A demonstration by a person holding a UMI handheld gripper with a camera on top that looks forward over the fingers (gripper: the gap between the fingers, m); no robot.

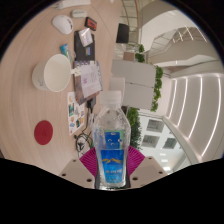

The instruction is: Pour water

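A clear plastic water bottle (113, 135) with a white cap and a blue label stands upright between my fingers, held up above the table. My gripper (113, 158) is shut on the bottle, both pink pads (90, 157) pressing on its labelled lower part. A white round bowl (52, 72) sits on the pale table (30, 100), well beyond the fingers to the left. The bottle's base is hidden by the gripper body.
A red round coaster (43, 130) lies on the table left of the fingers. Papers and small items (88, 80) are spread beyond the bottle. A white box (132, 75) and green plants (158, 85) stand to the right, with a white railing (185, 95) past them.
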